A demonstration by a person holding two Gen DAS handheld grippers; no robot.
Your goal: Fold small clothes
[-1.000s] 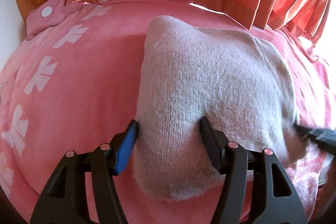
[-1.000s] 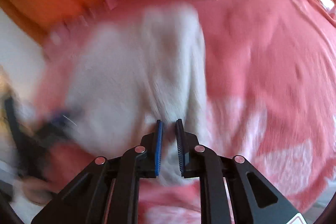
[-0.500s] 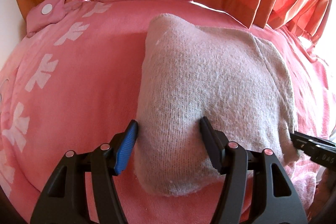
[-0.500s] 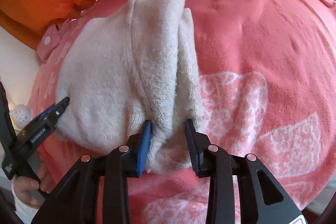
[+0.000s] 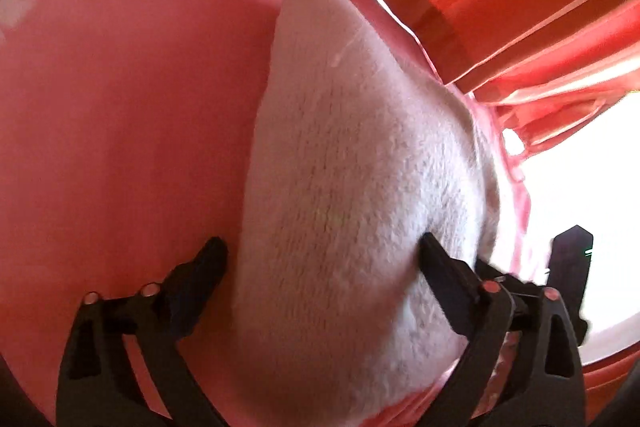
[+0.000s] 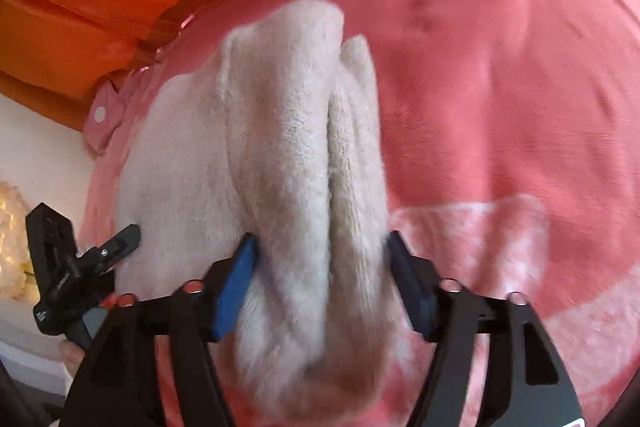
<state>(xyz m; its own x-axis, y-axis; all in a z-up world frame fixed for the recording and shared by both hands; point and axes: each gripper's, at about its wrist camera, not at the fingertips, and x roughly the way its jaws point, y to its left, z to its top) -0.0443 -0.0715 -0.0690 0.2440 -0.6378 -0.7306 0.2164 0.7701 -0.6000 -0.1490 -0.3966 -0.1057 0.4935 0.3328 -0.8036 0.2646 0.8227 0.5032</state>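
Both the left gripper [image 5: 322, 259] and right gripper [image 6: 322, 253] have just been opening, fingers spreading around the folded cream garment [image 6: 280, 163]; on the soft pink bedspread [image 5: 120, 107], its layers risk springing apart.

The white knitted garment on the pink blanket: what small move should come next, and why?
Probably draw both hand-held grippers back. The white knitted garment lies folded on the pink blanket; the left hand-held gripper and the right hand-held gripper have just been opening and now only straddle it.

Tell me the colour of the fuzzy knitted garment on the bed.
Cream-white fuzzy knitted garment; clearest in the right wrist view.
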